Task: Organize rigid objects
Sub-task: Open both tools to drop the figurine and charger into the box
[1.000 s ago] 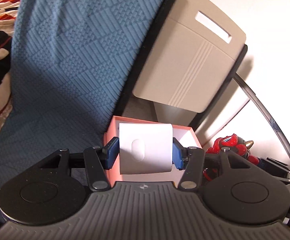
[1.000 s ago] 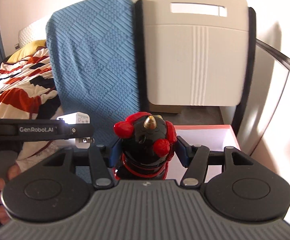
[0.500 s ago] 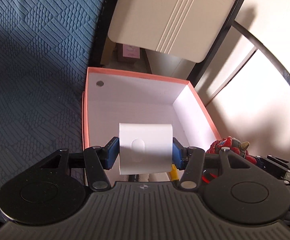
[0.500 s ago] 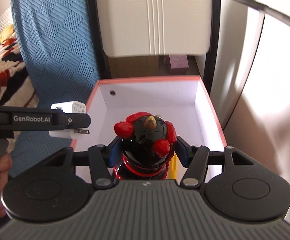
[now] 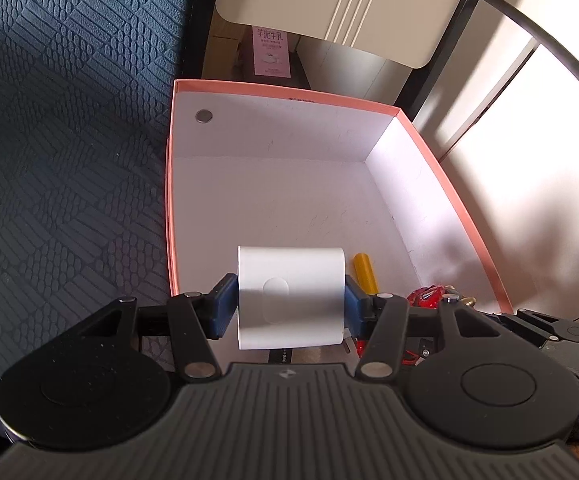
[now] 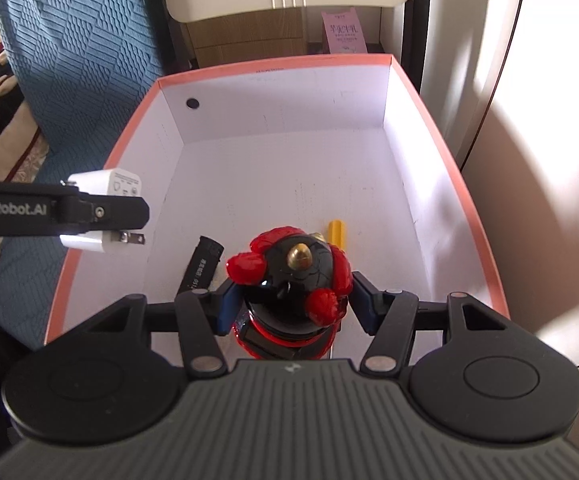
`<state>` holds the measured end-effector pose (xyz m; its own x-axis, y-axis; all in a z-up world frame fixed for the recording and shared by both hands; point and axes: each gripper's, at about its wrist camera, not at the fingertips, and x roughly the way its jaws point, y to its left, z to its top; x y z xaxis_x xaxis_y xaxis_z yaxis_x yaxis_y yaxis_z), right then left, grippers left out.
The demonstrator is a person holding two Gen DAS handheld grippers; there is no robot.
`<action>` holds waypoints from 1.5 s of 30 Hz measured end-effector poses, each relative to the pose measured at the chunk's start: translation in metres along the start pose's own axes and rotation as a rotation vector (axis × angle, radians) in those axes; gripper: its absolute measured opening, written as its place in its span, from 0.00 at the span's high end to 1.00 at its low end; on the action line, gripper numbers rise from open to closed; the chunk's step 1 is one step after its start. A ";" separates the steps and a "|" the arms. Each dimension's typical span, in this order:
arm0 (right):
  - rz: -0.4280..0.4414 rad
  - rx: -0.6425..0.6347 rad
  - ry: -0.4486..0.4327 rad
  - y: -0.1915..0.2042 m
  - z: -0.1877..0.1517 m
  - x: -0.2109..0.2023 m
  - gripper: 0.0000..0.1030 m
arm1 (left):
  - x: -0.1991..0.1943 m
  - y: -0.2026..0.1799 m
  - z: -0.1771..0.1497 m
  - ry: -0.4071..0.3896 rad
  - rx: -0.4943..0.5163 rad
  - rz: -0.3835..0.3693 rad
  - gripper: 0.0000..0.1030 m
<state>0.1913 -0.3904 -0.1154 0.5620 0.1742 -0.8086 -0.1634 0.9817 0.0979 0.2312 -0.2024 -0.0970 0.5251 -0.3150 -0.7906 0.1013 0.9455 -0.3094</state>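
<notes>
Already partway, judging by the left wrist view: the left claw (image 5: 291,300) is clamped on a white charger (image 5: 291,298), held above the near end of the pink-rimmed box (image 5: 449,184), where a yellow stick (image 5: 363,274) lies on the floor.

From the right wrist view, the right claw (image 6: 289,300) grips a red-and-black toy figure (image 6: 289,280) over the same box, whose floor also holds a black cylinder (image 6: 203,268). Two items look stowed; both held items remain to be set down and released.
</notes>
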 end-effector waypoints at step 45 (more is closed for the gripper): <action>-0.016 -0.019 -0.322 0.086 -0.009 -0.175 0.27 | -0.257 0.026 -0.025 -0.424 0.093 -0.097 0.31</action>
<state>0.0720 -0.3373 0.0293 0.7916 0.1771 -0.5848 -0.1655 0.9834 0.0737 0.0775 -0.0992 0.0848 0.8075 -0.3597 -0.4675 0.2329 0.9226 -0.3076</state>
